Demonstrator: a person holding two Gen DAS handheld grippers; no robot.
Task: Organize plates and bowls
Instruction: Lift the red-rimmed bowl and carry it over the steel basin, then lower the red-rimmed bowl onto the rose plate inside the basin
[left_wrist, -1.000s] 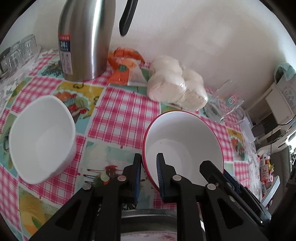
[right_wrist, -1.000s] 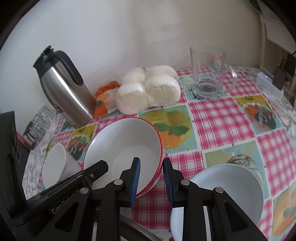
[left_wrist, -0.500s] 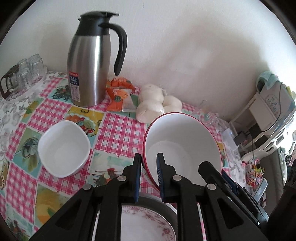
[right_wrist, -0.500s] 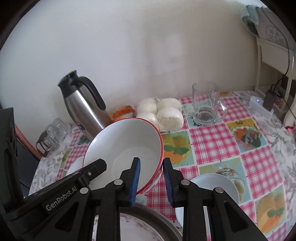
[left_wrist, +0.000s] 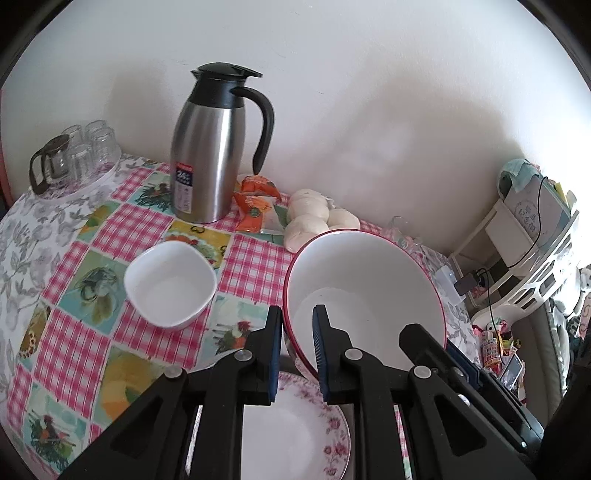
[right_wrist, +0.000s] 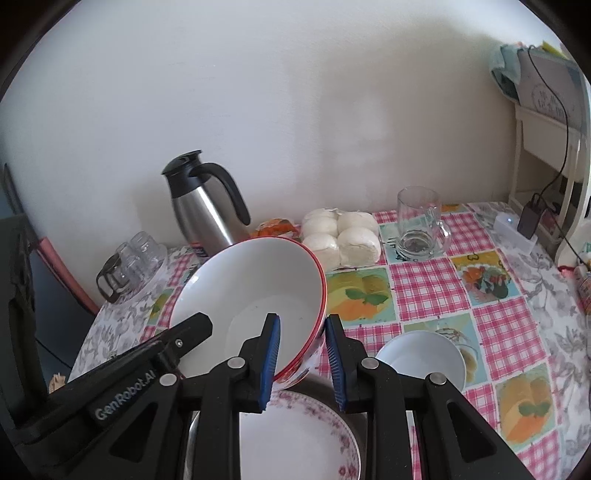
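A large white bowl with a red rim (left_wrist: 362, 280) hangs above the table, tilted, held by both grippers. My left gripper (left_wrist: 297, 314) is shut on its left rim. My right gripper (right_wrist: 301, 321) is shut on the opposite rim, one finger inside the bowl (right_wrist: 251, 288) and one outside. Below the bowl lies a white plate with pink flowers (left_wrist: 295, 435), seen too in the right wrist view as the flowered plate (right_wrist: 295, 435). A small square white bowl (left_wrist: 170, 284) rests on the checked cloth to the left. A round white bowl (right_wrist: 421, 358) sits to the right.
Along the wall stand a steel thermos jug (left_wrist: 210, 158), an orange packet (left_wrist: 255, 206) and a pack of white buns (left_wrist: 317, 218). A glass mug (right_wrist: 419, 221) is at the back right. A tray of small glasses (left_wrist: 74, 158) fills the far left corner. Shelves (right_wrist: 546, 122) flank the table's right edge.
Both grippers have risen and drawn back with the red-rimmed bowl between them. The table looks farther away, and the flowered plate has come into view underneath.
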